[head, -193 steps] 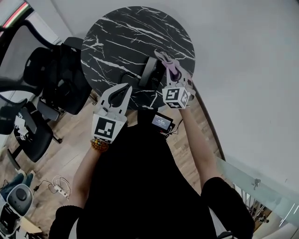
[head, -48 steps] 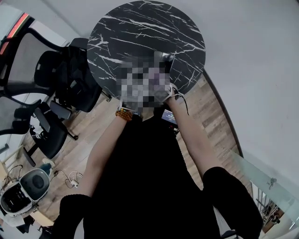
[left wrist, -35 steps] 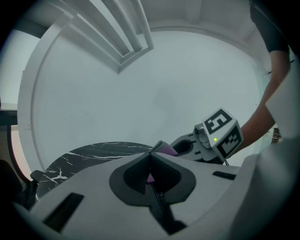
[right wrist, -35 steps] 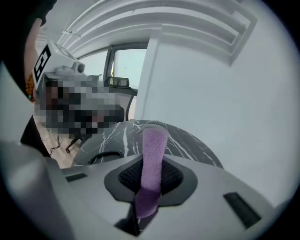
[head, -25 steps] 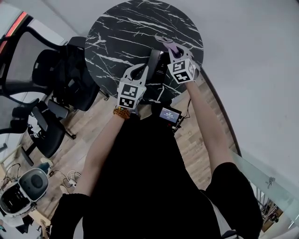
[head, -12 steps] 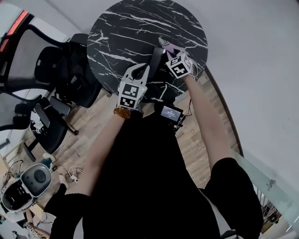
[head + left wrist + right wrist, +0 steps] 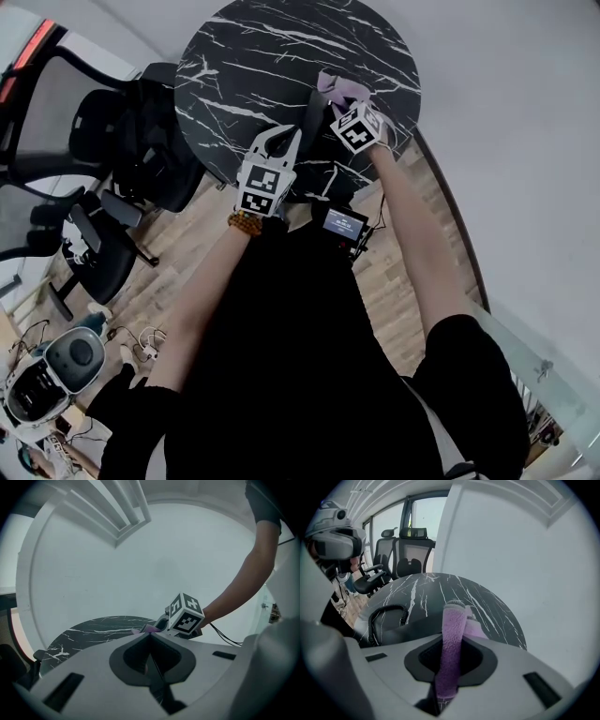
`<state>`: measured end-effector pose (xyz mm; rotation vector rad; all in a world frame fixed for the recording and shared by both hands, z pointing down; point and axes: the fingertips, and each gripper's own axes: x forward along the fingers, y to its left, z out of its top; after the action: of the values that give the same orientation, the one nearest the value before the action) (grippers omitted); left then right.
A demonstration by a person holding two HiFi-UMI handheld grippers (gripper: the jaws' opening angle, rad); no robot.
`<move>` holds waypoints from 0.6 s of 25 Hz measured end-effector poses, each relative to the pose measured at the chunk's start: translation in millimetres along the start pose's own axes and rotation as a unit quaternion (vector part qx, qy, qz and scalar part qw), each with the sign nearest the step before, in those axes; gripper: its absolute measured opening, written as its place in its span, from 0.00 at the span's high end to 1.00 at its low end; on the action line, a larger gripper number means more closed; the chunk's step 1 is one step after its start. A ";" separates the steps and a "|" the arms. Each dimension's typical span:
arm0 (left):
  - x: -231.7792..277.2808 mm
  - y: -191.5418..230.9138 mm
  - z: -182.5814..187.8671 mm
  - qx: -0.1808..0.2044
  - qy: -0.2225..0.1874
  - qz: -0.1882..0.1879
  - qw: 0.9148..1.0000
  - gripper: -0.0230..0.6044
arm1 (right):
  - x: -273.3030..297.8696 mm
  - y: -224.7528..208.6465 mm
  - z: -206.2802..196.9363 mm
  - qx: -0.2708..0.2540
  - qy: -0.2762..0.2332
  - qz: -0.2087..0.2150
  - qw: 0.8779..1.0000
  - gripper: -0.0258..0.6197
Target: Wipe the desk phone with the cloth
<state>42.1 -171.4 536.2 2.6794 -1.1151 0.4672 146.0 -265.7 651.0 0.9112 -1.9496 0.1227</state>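
**Head view:** The right gripper (image 7: 342, 105) is noted slightly further forward than half a second ago. The purple cloth (image 7: 339, 86) is now spread wider beyond its tips, at the far right of the desk phone (image 7: 309, 117). The left gripper (image 7: 283, 139) is scarcely moved and is held just left of the phone, over the bench (image 7: 253, 47). A wiping stroke is judged to be under way.

**Left gripper view:** The jaws are pressed together and nothing is held. The right gripper is seen ahead and to the right.

**Right gripper view:** The cloth is pinched between the jaws. A coiled cord (image 7: 382, 613) is seen ahead and to the left.

**Writing:** Only square marker patterns are seen. A small lit screen (image 7: 342, 223) sits behind the grippers, but its text is too small to be read.
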 end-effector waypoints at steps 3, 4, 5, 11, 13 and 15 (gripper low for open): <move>-1.1 -1.9 -0.2 -0.001 0.004 -0.003 1.000 0.94 | -0.3 1.9 -1.1 0.001 0.002 0.003 1.000 0.86; -1.5 -2.0 -0.9 -0.002 0.005 -0.004 1.000 0.94 | 0.0 3.3 -1.1 -0.005 0.003 0.002 1.000 0.86; -1.6 -1.8 -1.7 -0.002 0.006 -0.004 1.000 0.94 | 0.6 5.0 -0.9 -0.014 0.004 0.001 1.000 0.86; -0.7 -4.2 -2.9 0.000 0.008 -0.008 1.000 0.94 | 5.9 17.9 -4.8 -0.060 0.024 0.017 0.998 0.86; -0.5 -5.4 -3.4 0.001 0.009 -0.009 1.000 0.94 | 8.8 23.9 -6.6 -0.074 0.034 0.023 0.996 0.87; -0.6 -6.7 -3.1 0.002 0.009 -0.010 1.000 0.94 | 9.1 24.6 -8.3 -0.071 0.035 0.023 0.997 0.87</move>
<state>45.9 -165.5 538.4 2.6818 -1.0826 0.4882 133.7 -249.4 669.5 0.7600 -1.8897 0.0414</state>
